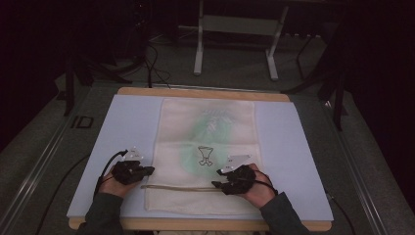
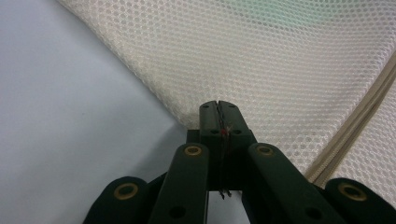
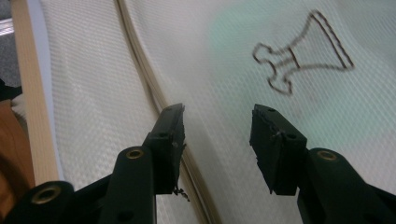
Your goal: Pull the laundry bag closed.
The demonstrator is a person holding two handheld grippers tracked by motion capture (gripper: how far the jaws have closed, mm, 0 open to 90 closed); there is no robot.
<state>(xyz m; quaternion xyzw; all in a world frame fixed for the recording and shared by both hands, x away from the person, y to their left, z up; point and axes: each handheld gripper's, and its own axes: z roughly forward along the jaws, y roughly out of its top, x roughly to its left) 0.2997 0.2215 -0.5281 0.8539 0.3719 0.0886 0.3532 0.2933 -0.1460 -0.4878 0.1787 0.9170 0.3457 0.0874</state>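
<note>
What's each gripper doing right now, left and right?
Left gripper: closed, jaws pressed together at the edge of the mesh bag; whether it pinches the mesh cannot be told.
Right gripper: open, holding nothing, over the bag's zipper.

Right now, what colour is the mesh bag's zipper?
Beige zipper, slightly darker than the cream mesh bag; the right gripper view shows it best.

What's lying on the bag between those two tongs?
In the high view, a beige zipper runs across the mesh bag from the left tongs to the right tongs; otherwise the stretch is bare mesh.
</note>
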